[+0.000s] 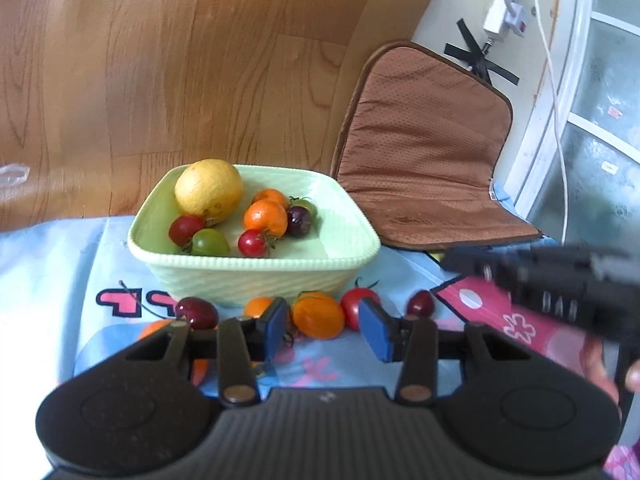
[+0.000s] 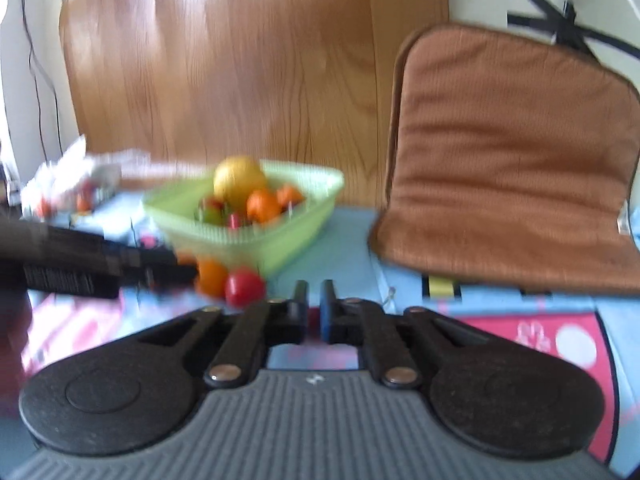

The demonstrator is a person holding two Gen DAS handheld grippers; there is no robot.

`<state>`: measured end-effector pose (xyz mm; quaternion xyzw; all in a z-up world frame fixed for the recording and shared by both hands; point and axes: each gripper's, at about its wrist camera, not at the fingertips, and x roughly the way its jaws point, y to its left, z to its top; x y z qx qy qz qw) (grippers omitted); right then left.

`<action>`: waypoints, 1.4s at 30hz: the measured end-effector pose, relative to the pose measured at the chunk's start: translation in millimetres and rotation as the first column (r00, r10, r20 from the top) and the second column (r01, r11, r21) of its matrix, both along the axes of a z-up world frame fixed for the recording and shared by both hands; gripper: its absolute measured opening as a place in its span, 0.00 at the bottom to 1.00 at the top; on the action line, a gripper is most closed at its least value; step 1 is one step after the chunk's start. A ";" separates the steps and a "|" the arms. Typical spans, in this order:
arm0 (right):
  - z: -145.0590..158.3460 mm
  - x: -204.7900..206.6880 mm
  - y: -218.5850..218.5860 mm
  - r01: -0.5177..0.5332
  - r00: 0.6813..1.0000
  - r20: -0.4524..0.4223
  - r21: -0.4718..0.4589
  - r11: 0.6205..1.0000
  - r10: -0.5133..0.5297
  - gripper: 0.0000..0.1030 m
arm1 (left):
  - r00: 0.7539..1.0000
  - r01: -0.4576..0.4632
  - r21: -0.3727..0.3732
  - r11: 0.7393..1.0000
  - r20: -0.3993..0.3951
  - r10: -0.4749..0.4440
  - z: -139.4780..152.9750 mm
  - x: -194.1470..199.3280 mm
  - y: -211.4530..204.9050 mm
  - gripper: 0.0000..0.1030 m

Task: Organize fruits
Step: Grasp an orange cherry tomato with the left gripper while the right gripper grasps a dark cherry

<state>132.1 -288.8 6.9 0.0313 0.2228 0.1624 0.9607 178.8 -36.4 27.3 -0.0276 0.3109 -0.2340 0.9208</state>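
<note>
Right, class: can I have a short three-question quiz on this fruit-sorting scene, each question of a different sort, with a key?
1. Multiple choice: which is the largest fruit in the green basket? A) a yellow fruit B) a purple plum C) a banana
2. True or false: the left gripper has its jaws clamped on the orange fruit in front of the basket.
3. Short answer: what stands just to the right of the basket in the left wrist view?

Key: 1 A. 2 False: the jaws stand open and the fruit lies beyond them. 3 A brown cushion.
</note>
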 end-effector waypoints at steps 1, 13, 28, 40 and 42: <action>4.1 5.7 3.1 -0.008 1.000 0.013 0.001 1.000 0.008 0.07 | 1.000 -0.002 -0.001 1.000 -0.002 0.002 -0.9 0.5 0.3 0.40; -5.2 5.9 -0.3 0.000 0.999 -0.033 0.068 0.998 0.003 0.13 | 1.000 0.031 0.000 1.000 0.004 -0.031 -10.1 -1.7 -7.8 0.40; -22.1 24.0 10.8 -0.027 0.986 -0.163 0.049 0.998 0.035 0.33 | 0.999 0.012 -0.007 1.000 -0.039 -0.012 -17.0 16.4 -16.7 0.50; -22.5 22.3 12.4 -0.027 0.991 -0.134 0.036 0.999 0.031 0.39 | 0.997 -0.021 -0.059 0.998 -0.071 0.017 -21.2 23.6 -8.0 0.38; -22.5 22.7 12.7 -0.021 0.991 -0.131 0.034 0.999 0.025 0.39 | 0.998 -0.020 -0.052 0.998 -0.067 0.017 -21.6 23.4 -9.4 0.38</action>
